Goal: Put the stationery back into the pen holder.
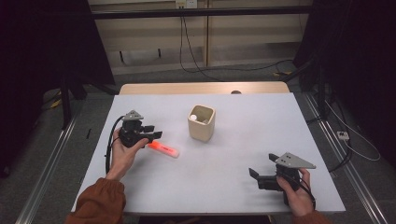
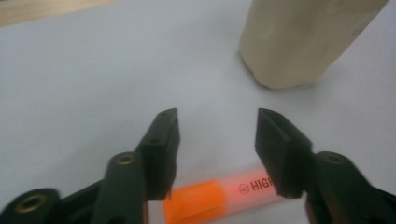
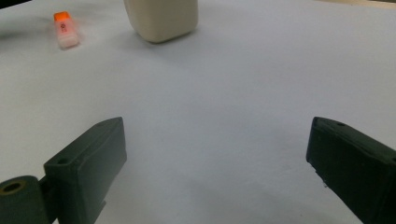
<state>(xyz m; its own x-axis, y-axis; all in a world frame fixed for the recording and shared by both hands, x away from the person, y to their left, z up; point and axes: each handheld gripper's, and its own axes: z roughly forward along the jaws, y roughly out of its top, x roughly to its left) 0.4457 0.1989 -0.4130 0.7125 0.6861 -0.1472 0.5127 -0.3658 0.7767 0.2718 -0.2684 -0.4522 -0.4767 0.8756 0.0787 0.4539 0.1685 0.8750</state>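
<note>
Jaws straddle one highlighter (image 2: 219, 193) near one cup (image 2: 299, 39).

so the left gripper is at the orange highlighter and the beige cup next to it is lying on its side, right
Not quite. The beige cup stands upright on the table, its open mouth facing up, as the high view shows. The rest holds: the left gripper is at the orange highlighter, its jaws on either side of the barrel in the left gripper view.

Orange highlighter (image 1: 164, 149) with clear cap, beige cup (image 1: 201, 122), white table (image 1: 233, 172), black jaws
</note>
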